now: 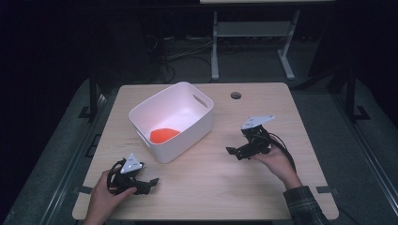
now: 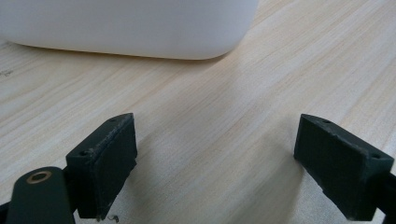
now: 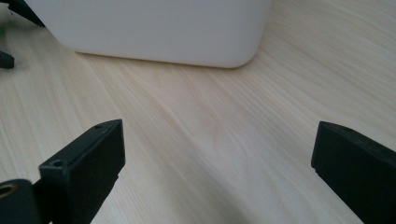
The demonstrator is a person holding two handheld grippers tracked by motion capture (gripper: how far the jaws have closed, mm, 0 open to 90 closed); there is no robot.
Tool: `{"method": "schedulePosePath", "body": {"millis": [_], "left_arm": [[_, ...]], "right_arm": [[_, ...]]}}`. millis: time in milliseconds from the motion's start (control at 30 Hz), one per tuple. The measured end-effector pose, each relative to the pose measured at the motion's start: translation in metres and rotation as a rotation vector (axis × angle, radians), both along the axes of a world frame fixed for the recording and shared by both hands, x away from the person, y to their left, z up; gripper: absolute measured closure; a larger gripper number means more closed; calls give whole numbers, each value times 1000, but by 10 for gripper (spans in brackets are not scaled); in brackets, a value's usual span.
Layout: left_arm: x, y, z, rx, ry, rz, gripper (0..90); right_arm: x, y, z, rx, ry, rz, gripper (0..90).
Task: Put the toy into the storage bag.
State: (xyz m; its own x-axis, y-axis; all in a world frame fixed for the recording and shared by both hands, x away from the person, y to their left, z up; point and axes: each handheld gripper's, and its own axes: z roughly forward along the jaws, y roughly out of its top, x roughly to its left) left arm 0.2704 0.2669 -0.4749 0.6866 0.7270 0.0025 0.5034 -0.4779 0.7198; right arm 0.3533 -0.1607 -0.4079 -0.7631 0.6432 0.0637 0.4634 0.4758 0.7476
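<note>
A white plastic bin [image 1: 187, 123] stands on the wooden table [image 1: 216, 187], left of centre, with an orange object [image 1: 164, 135] lying inside it. My left gripper [image 1: 151, 183] rests on the table near the front left corner, below the bin, open and empty. In the left gripper view its jaws stand wide apart over bare wood, facing the bin wall [image 2: 130, 28]. My right gripper [image 1: 232, 151] sits to the right of the bin, open and empty. The right gripper view has the bin [image 3: 154, 28] ahead of the spread jaws, and the other gripper's tips [image 3: 5, 59] at far left.
A round cable hole [image 1: 235, 95] is in the table near its back edge. Beyond the table stand the legs of another desk [image 1: 215, 51] and cables on a dark floor.
</note>
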Motion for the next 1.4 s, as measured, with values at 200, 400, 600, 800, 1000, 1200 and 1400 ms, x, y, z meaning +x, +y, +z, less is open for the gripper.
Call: {"method": "schedulePosePath", "body": {"millis": [200, 400, 600, 800, 1000, 1200, 1400], "left_arm": [[0, 0, 0, 0, 0, 0, 123], [0, 0, 0, -4, 0, 2, 123], [0, 0, 0, 3, -2, -2, 124], [0, 0, 0, 2, -2, -2, 123], [0, 0, 0, 3, -2, -2, 123], [0, 0, 0, 2, -2, -2, 123], [0, 0, 0, 3, -2, -2, 124]], "right_arm": [[-13, -13, -12, 11, 0, -27, 26], [-25, -25, -21, 24, -7, -54, 26], [-38, -38, -35, 18, 6, -79, 26], [-49, -51, -49, -1, 21, -114, 26], [-58, -64, -61, -35, 18, -161, 26], [-64, -72, -70, -67, 29, -185, 27], [-66, -75, -74, -75, 27, -198, 25]]}}
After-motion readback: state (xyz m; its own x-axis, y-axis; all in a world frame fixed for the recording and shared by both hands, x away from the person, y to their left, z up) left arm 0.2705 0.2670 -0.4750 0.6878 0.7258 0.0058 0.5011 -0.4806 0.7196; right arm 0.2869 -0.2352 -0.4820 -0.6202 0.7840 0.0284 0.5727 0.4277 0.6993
